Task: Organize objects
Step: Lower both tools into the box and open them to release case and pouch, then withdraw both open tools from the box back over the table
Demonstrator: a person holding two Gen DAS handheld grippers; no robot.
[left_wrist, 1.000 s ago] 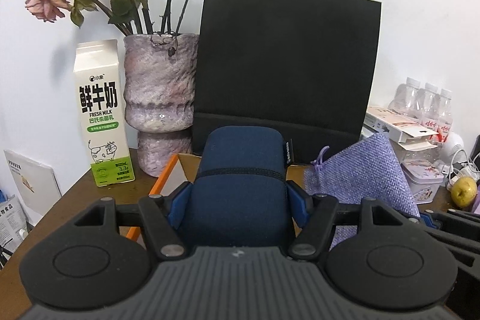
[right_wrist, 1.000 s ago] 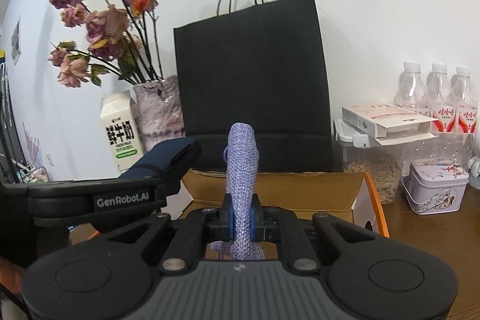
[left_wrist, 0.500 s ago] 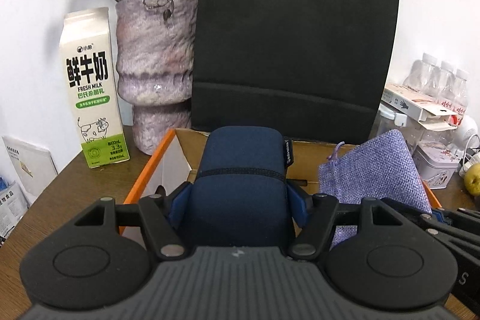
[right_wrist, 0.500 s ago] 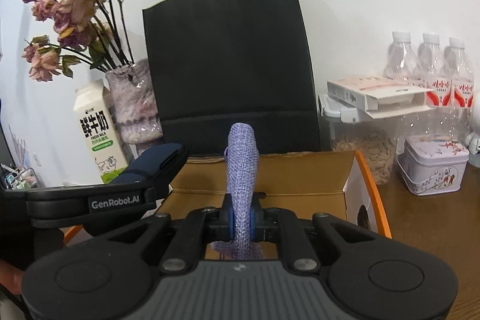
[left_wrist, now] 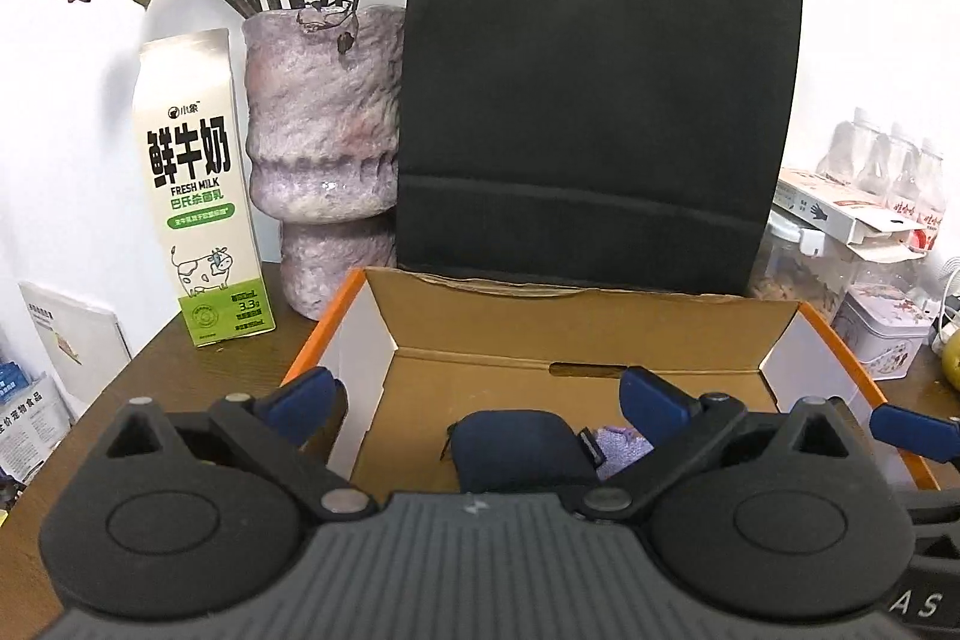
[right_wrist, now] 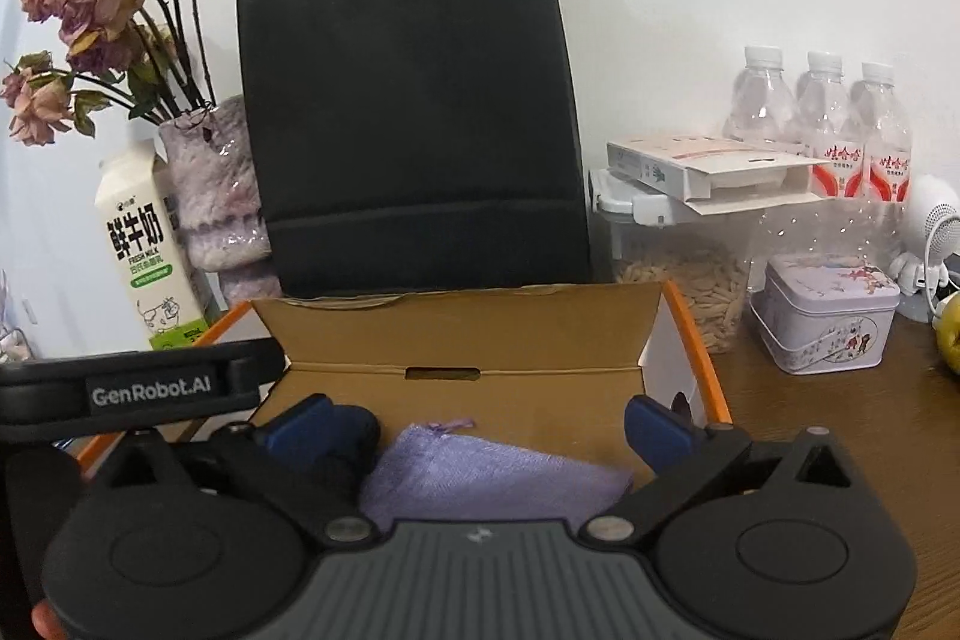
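An open cardboard box with orange edges point(left_wrist: 600, 334) stands on the wooden table. A navy blue case point(left_wrist: 516, 451) lies on the box floor, with a purple cloth pouch point(left_wrist: 618, 451) beside it on the right. My left gripper point(left_wrist: 480, 400) is open and empty above the case. In the right wrist view the pouch point(right_wrist: 492, 472) lies flat in the box point(right_wrist: 468, 334) and the case point(right_wrist: 354, 430) shows partly at its left. My right gripper point(right_wrist: 480, 421) is open and empty above the pouch.
Behind the box stand a black paper bag point(left_wrist: 594, 100), a purple vase with dried roses point(left_wrist: 324, 142) and a milk carton point(left_wrist: 198, 196). At right are a seed container point(right_wrist: 678, 280), a tin point(right_wrist: 828, 316) and water bottles point(right_wrist: 822, 112).
Both grippers have opened. The navy case has dropped from the left gripper and the purple pouch from the right gripper; both now lie in the box.
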